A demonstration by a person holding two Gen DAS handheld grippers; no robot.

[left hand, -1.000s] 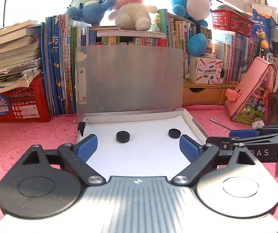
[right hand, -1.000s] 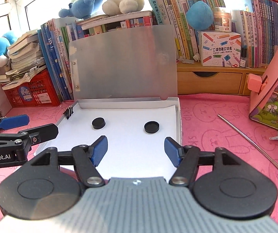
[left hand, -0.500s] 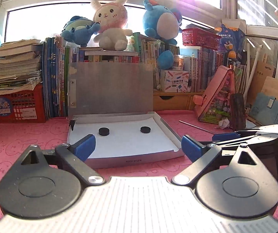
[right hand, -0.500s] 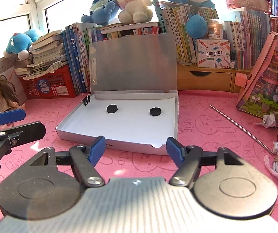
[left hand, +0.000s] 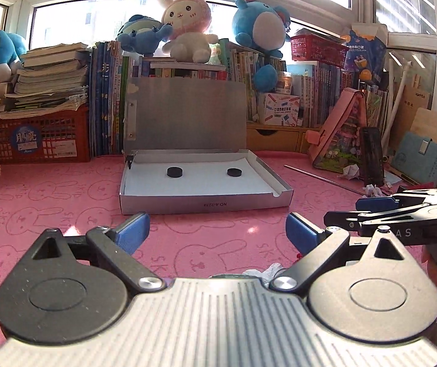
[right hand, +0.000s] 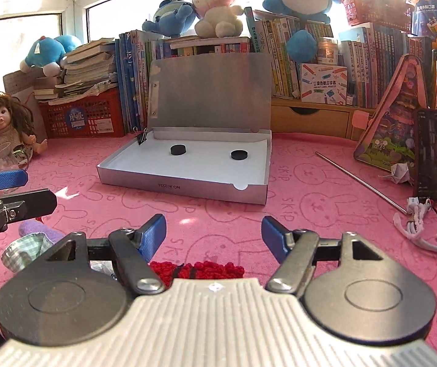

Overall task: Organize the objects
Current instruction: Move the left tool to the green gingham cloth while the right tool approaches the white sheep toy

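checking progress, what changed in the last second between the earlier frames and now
Both grippers, left and right, pulled back from over the open box to the pink mat in front of it, jaws open and empty. The two black discs stayed in the box.

Left gripper [left hand: 217,229]: black linkage arms, blue ribbed pads, silver rivets, grey ribbed housing. Right gripper [right hand: 214,232]: identical; white lettering at 3 o'clock in left view.

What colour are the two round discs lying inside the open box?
Both discs are black, on the box's white floor; clearest in the right wrist view.
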